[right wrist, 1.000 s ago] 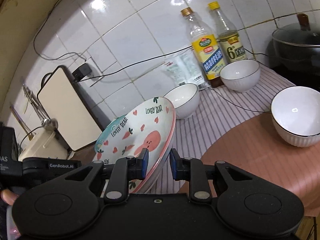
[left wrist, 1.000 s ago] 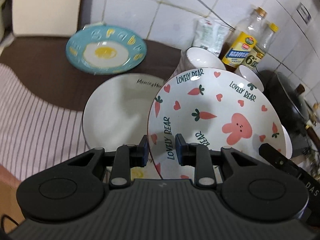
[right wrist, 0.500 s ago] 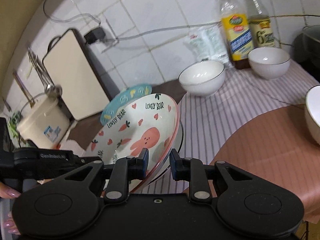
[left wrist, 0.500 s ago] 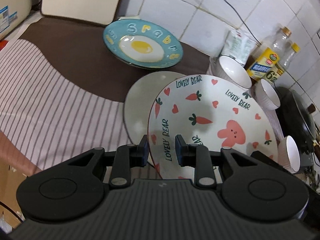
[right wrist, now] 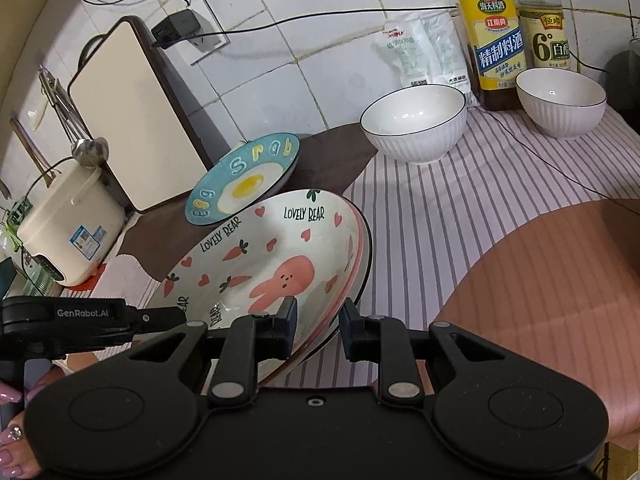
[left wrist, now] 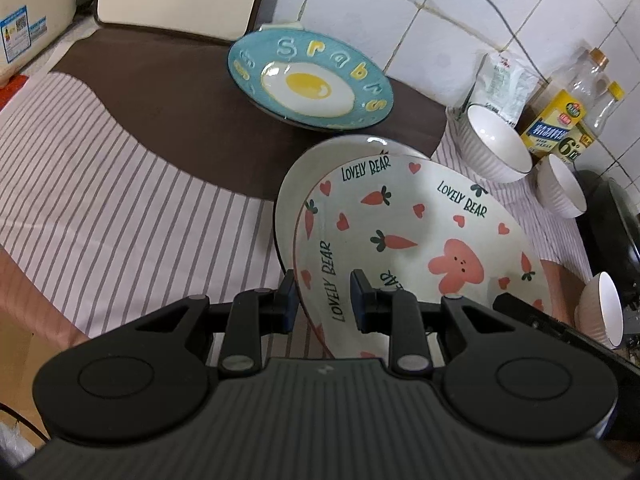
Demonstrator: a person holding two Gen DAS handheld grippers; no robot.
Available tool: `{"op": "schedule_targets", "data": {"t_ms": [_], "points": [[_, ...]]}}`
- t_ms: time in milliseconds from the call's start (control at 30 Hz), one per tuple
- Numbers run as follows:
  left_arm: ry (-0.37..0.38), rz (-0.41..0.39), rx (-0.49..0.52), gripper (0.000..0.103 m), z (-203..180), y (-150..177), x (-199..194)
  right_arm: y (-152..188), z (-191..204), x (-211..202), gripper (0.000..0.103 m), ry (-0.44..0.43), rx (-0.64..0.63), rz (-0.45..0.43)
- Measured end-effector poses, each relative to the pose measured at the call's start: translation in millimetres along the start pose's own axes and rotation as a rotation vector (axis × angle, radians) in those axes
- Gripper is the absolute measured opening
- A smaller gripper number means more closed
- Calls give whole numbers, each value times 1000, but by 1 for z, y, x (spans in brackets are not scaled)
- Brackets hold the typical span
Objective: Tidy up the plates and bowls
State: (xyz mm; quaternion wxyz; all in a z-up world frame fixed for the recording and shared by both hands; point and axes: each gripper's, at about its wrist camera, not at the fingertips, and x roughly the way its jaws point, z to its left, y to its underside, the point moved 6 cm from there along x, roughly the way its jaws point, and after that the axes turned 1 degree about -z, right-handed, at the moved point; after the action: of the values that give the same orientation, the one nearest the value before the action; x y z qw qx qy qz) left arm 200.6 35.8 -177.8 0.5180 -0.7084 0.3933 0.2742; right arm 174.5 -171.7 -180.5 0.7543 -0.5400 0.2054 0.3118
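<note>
A white plate with pink bunnies, carrots and "LOVELY BEAR" lettering point(left wrist: 408, 240) point(right wrist: 272, 264) is held at both sides. My left gripper point(left wrist: 323, 304) is shut on its near-left rim, and my right gripper point(right wrist: 320, 324) is shut on the opposite rim. The plate lies low and slightly tilted over a plain white plate point(left wrist: 316, 176) on the counter, covering most of it. I cannot tell whether the two touch. A blue fried-egg plate point(left wrist: 310, 80) point(right wrist: 244, 180) sits behind them on the brown mat.
White ribbed bowls point(right wrist: 414, 120) point(right wrist: 560, 100) stand near the tiled wall, a third point(left wrist: 604, 308) lies at the right. Two sauce bottles point(right wrist: 496, 40) and a packet point(right wrist: 424, 52) line the wall. A cutting board point(right wrist: 136, 120), a rice cooker point(right wrist: 68, 220) and a dark wok point(left wrist: 612, 224) flank the counter.
Both grippers have carried the bunny plate down and over the plain white plate, which now shows only as a crescent. Both grips are unchanged.
</note>
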Motion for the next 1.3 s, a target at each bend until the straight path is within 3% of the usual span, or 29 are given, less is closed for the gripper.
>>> {"op": "schedule_targets", "data": {"t_ms": [267,533,833,1133,1300], "points": [[-15,44,-38,25,9,4,7,-6,10,12,27,44,-90,33],[-32,40,-48,25,9,1,11,-9,12,18,27,69,-136,42],[-75,27,-76,25,8,2,17,0,26,21,35,179,-324,31],[-124,-6,-98,25,5,5,17,5,20,29,38,204,-342,22],[-127,-23,-69,25,5,5,1,-1,21,7,38,150,-336,-22]]}}
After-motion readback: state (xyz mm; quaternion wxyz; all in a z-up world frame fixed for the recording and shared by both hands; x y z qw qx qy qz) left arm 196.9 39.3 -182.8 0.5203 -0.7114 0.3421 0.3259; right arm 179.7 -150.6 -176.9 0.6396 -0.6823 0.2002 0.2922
